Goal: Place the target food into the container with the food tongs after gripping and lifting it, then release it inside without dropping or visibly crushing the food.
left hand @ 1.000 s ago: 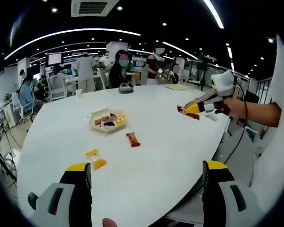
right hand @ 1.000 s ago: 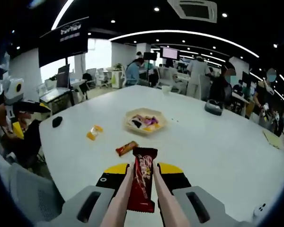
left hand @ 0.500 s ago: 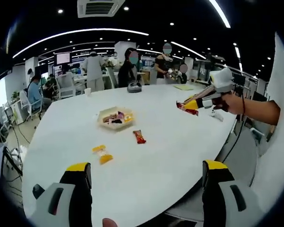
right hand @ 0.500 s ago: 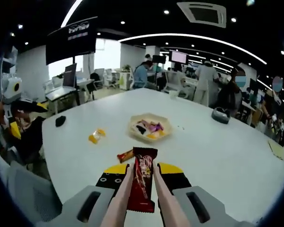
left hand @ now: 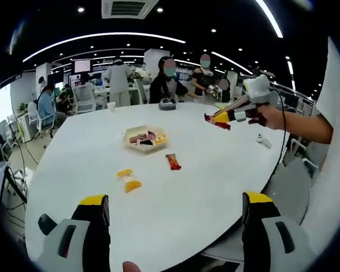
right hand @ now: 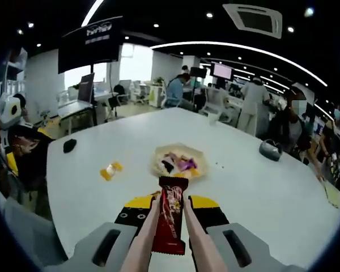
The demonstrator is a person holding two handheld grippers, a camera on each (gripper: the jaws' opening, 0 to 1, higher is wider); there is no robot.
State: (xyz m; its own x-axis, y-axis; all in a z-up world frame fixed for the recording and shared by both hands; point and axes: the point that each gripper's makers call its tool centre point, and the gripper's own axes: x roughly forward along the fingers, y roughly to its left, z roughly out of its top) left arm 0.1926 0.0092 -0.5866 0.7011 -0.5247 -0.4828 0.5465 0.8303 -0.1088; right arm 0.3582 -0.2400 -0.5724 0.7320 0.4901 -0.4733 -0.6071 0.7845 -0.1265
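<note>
1. Snack bar [right hand: 170,221], red wrapper, sits lengthwise between the tongs [right hand: 188,232] carried by the right gripper [right hand: 171,211], its far end sticking out past the tips.
2. Right gripper is clamped on the tongs, and the tongs pinch the bar. It is held in the air above the white table [right hand: 272,192], off the near edge.
3. Container [right hand: 178,162], a shallow tray of mixed sweets, lies straight ahead of the bar near the table's middle, well apart from it.
4. Left gripper view: right gripper [left hand: 224,116] with the bar [left hand: 215,122] hangs over the table's right edge; container [left hand: 145,138] is mid-table.
5. Left gripper [left hand: 175,221]: jaws wide apart, holding nothing.
6. Loose on the table: yellow packet [left hand: 128,180], small red bar [left hand: 173,162].
</note>
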